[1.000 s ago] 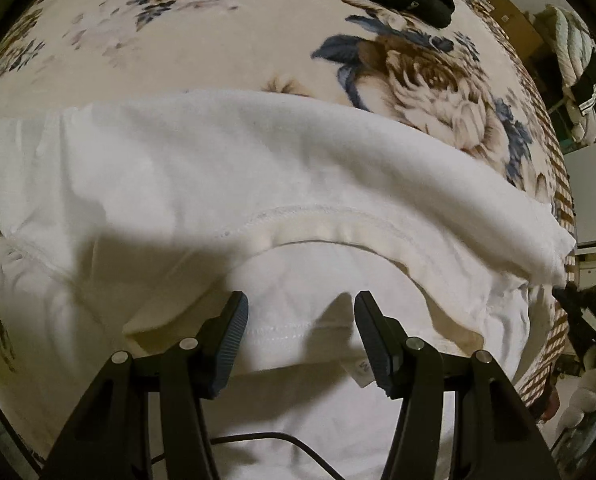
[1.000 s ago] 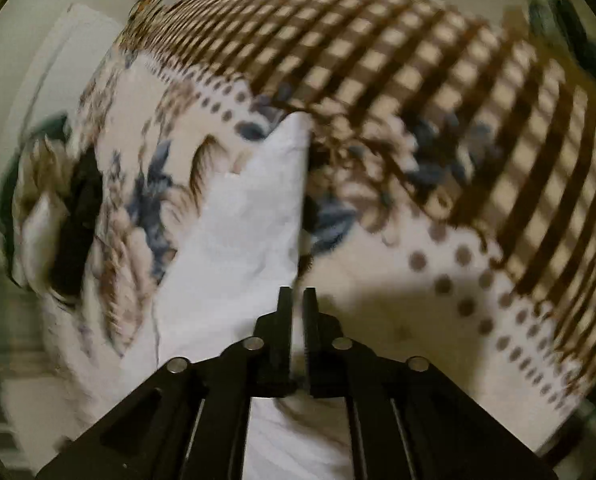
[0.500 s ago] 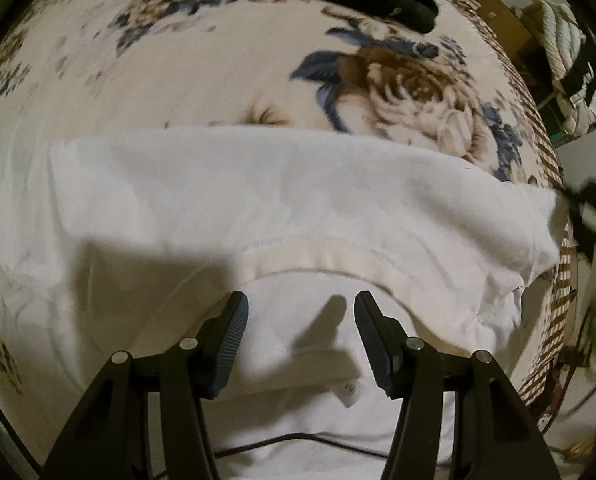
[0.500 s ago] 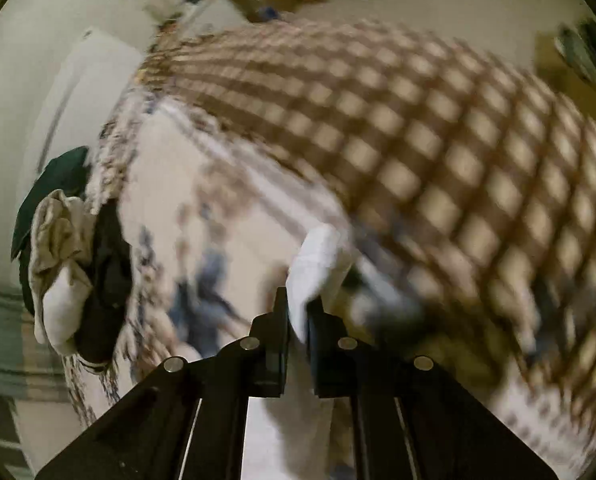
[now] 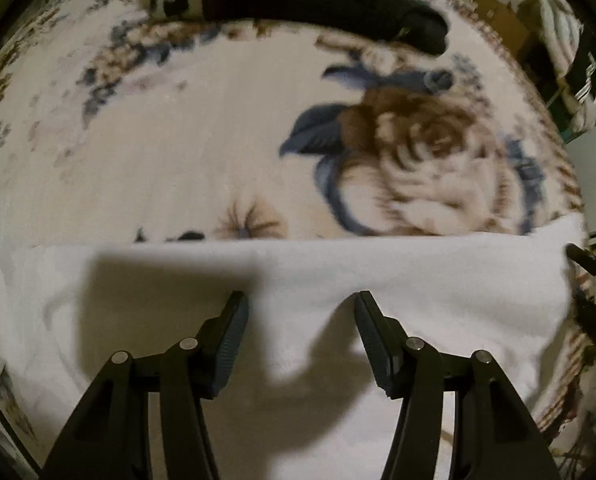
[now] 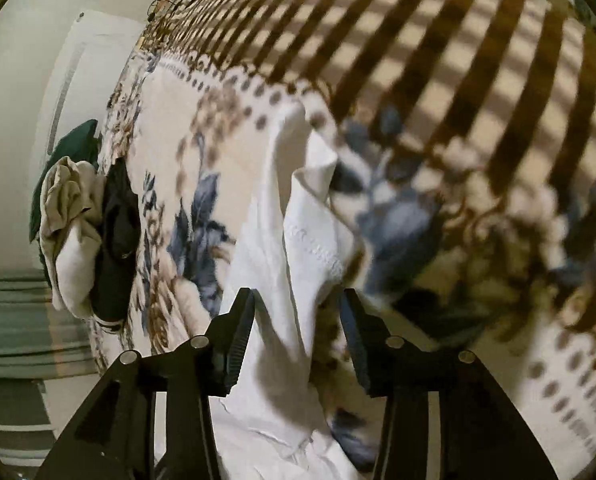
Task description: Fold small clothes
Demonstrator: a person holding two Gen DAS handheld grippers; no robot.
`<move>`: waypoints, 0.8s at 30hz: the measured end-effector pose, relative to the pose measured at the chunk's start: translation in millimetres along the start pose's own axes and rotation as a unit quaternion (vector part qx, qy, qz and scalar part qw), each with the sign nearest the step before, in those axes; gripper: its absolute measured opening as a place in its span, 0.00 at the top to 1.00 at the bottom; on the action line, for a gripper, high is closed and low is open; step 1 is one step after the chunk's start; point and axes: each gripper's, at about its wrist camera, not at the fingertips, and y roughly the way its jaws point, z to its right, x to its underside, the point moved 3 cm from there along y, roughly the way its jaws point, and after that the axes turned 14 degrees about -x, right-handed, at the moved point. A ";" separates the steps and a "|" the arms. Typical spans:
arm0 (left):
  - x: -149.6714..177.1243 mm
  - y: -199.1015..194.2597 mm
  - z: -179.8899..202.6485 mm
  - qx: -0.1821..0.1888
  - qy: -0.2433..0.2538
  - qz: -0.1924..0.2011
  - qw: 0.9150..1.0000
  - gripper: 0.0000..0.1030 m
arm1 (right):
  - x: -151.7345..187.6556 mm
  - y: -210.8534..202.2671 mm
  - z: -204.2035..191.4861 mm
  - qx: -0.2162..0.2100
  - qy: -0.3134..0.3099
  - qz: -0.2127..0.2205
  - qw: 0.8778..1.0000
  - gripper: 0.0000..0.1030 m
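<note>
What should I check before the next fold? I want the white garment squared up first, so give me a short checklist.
1. Left hand-held gripper free of cloth: ok, jaws apart above the white garment, nothing between them.
2. Right hand-held gripper released: ok, its jaws have just been opening; cloth lies between them, not pinched.
3. Far folded edge straight: ok in the left wrist view.
4. Right-side end flat: not ok, the cloth stands up, rumpled.
5. Clothes pile apart from the garment: ok.
6. Bedspread smooth underneath: cannot tell.
</note>
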 end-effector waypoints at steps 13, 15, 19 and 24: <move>9.5 -3.5 -5.0 0.002 -0.007 0.007 1.000 0.49 | -13.6 -1.3 29.9 -0.016 0.031 0.045 0.998 0.37; 9.5 -3.0 -2.3 -0.001 -0.006 0.009 1.000 0.48 | -15.0 6.7 28.4 -0.020 0.026 0.062 0.998 0.38; 12.5 -4.8 -4.7 0.004 -0.014 0.010 1.000 0.48 | -11.4 8.5 8.7 -0.042 0.008 0.078 0.996 0.87; 20.1 -15.2 -18.7 0.013 -0.039 0.013 0.999 0.48 | 16.2 -9.6 -59.4 -0.003 -0.126 0.102 0.987 0.88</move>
